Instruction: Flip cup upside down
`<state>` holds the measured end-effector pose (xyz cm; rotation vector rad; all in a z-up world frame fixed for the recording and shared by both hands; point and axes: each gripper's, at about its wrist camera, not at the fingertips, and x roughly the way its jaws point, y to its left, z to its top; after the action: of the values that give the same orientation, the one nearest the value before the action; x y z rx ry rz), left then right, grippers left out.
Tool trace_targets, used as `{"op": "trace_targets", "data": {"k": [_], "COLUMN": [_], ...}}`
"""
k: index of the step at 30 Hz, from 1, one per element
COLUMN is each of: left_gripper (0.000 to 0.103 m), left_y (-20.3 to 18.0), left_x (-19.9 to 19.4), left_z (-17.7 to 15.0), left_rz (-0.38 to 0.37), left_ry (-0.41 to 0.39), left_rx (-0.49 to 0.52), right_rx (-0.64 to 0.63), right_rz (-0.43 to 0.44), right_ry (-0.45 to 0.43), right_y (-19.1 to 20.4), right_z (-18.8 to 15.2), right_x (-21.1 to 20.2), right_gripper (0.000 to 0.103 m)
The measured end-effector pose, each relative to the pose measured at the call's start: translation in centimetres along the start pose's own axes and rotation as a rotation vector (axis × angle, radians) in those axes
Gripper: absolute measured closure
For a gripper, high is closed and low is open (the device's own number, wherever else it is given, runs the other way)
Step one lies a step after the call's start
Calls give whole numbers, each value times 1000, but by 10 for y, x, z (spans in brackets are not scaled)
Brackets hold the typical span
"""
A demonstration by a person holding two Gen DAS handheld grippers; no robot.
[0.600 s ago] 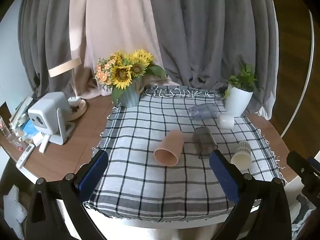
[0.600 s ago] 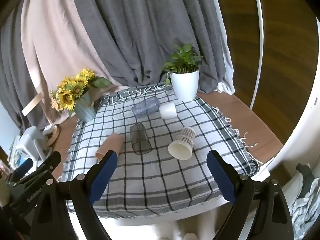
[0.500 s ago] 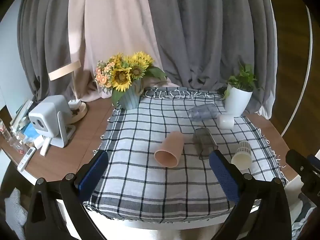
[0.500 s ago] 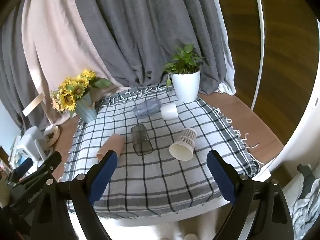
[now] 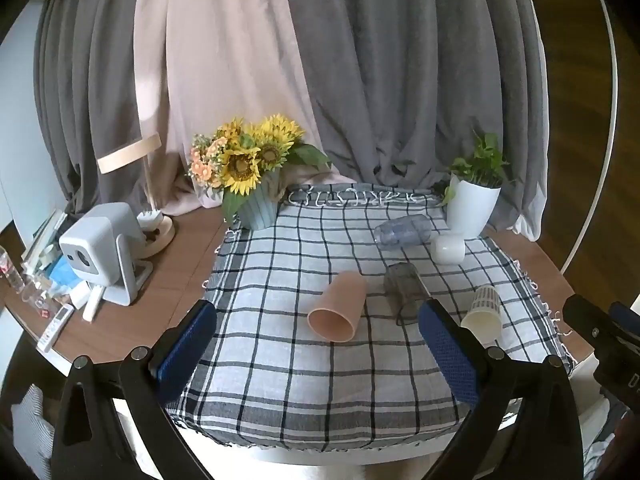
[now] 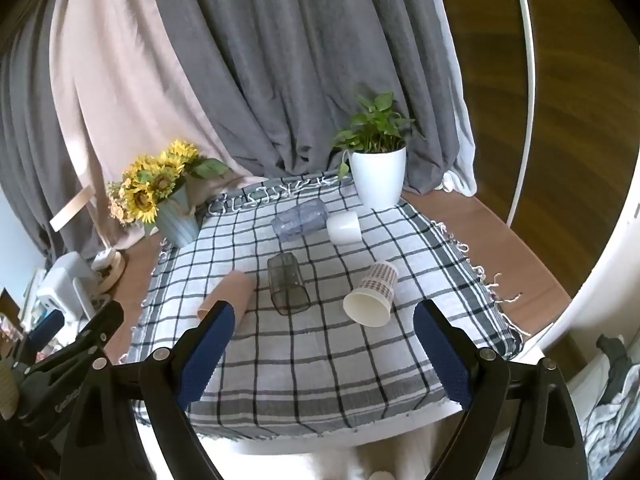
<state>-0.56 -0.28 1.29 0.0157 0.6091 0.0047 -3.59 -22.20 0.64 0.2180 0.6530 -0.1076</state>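
Fingers (image 5: pixel 188 344) spread wide; 5 cups (image 5: pixel 338 307) lie empty.

We find ourselves in a home: floor-length curtains (image 5: pixel 360 80) behind a round wooden table (image 5: pixel 176 276) with a checked cloth (image 5: pixel 320 360), sunflowers (image 5: pixel 248 160) at its back-left corner, a potted plant (image 6: pixel 378 168) back-right

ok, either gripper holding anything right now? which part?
Nothing is held. The left gripper and right gripper are both open above the checked cloth's near edge; the peach plastic cup lies untouched on its side.
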Motion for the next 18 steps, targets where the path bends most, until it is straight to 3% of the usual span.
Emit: {"op": "trace_targets", "data": {"k": [18], "left_gripper": [0], "left_y": [-3], "left_x": [-2], "left_z": [-3], "left_rz": [11], "left_ry": [6], "left_rx": [-8], "right_rx": [2], "right_rz": [-3], "right_ry": [-3], "right_y": [0], "right_z": [0], "right_x": [-1], "right_gripper": [12]}}
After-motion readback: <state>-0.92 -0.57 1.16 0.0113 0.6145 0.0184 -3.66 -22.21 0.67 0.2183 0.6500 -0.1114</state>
